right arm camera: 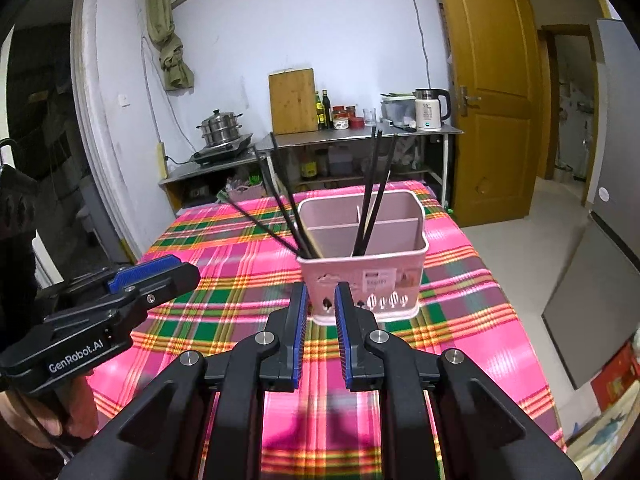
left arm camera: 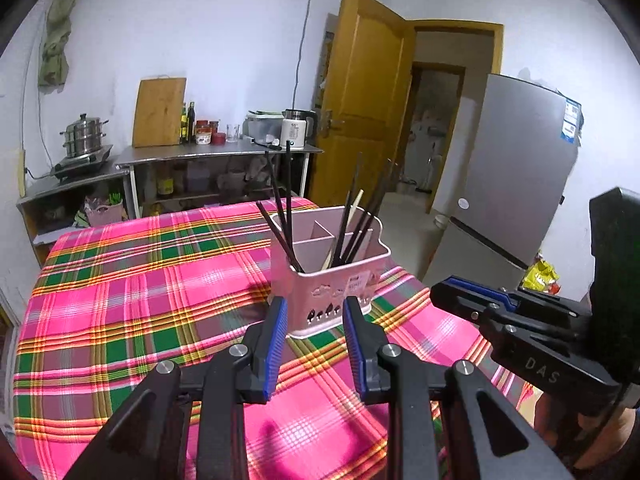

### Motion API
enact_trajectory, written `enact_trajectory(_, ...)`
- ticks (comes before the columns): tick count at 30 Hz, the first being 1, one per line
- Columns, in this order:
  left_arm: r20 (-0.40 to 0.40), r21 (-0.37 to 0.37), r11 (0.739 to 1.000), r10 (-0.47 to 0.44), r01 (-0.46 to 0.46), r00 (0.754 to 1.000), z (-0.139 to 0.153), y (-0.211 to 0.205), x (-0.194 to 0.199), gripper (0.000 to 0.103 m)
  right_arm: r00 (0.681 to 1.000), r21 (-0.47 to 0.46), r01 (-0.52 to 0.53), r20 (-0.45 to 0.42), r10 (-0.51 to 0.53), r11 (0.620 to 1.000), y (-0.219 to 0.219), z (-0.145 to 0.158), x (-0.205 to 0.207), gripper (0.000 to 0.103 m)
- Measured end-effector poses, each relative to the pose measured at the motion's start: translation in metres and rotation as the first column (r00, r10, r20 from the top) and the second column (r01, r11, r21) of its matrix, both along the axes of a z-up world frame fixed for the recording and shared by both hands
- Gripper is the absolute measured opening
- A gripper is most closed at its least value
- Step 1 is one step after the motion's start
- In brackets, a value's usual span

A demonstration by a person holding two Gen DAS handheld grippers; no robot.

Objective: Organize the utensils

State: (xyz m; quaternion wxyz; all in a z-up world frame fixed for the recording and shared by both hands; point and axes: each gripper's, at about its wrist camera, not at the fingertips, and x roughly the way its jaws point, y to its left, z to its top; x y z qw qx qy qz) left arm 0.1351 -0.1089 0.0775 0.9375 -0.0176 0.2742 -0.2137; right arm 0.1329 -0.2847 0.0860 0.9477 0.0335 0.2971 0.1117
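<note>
Only leftward: pale chopstick (left arm camera: 347, 227) among dark.

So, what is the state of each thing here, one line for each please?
left tool: open, holds nothing
right tool: open, holds nothing
pink holder: upright on the tablecloth
dark chopsticks: standing tilted inside the holder
door: open
steamer pot: lid on

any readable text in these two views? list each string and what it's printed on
"GenRobot.AI": side of the left gripper body, right wrist view.
"DAS": side of the right gripper body, left wrist view.
"55°", roughly: kettle label; the rest is too small.
Sticker on the pink utensil holder: blurred, unreadable.
Blue label on the fridge: too small to read.
</note>
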Motion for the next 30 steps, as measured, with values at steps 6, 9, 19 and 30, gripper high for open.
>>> enact_trajectory(6,0.006,0.007,1.0,-0.011,0.011,1.0,-0.011,0.003,-0.024,0.028,1.0,-0.002,0.009,-0.012,-0.009,1.0,0.003,-0.01,-0.019,0.015)
enact_trajectory(9,-0.001,-0.005,1.0,-0.008,0.008,1.0,-0.015,0.007,-0.032,0.028,1.0,0.0,0.013,-0.021,-0.013,1.0,0.003,-0.015,-0.03,0.015)
enact_trajectory(19,-0.015,-0.011,1.0,0.024,-0.024,1.0,-0.024,0.023,-0.05,0.028,0.999,-0.037,0.032,-0.009,-0.033,0.999,0.006,-0.022,-0.06,0.015)
enact_trajectory(30,-0.012,0.001,1.0,0.025,-0.025,1.0,-0.027,0.027,-0.06,0.028,1.0,-0.056,0.025,0.006,-0.024,0.998,0.012,-0.021,-0.068,0.015)
